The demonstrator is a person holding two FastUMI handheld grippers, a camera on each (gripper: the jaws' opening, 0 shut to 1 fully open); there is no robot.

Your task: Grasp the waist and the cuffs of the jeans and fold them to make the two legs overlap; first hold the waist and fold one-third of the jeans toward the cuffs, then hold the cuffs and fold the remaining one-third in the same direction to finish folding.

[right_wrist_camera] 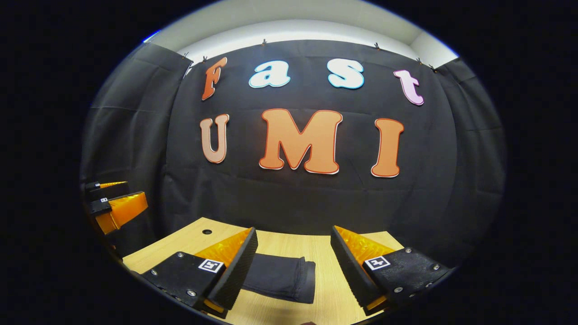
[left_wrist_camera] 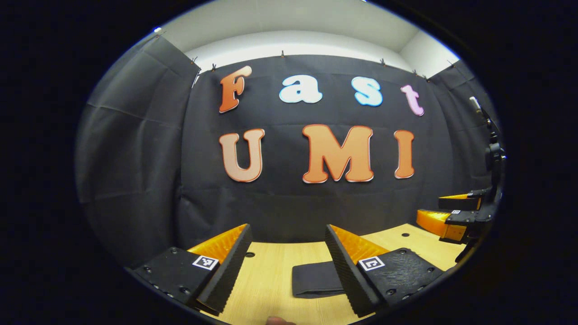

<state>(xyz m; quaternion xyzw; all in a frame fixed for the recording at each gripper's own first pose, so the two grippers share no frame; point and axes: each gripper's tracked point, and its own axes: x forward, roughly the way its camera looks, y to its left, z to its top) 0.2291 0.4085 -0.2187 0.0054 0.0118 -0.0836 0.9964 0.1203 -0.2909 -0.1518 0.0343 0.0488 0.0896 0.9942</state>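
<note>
With the jeans [right_wrist_camera: 280, 277] lying as a compact dark bundle on the counter [right_wrist_camera: 325, 253], both the left gripper [left_wrist_camera: 289, 266] and right gripper [right_wrist_camera: 293, 266] hang above it, fingers apart and empty, so any last move should be a straight lift clear without snagging the cloth.

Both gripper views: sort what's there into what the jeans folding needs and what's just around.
Needed for the job:
- jeans, dark, lying in a compact bundle on the table
- left gripper, open, above the table
- right gripper, open, above the table

Just around:
- wooden table with small holes
- black cloth wall
</note>
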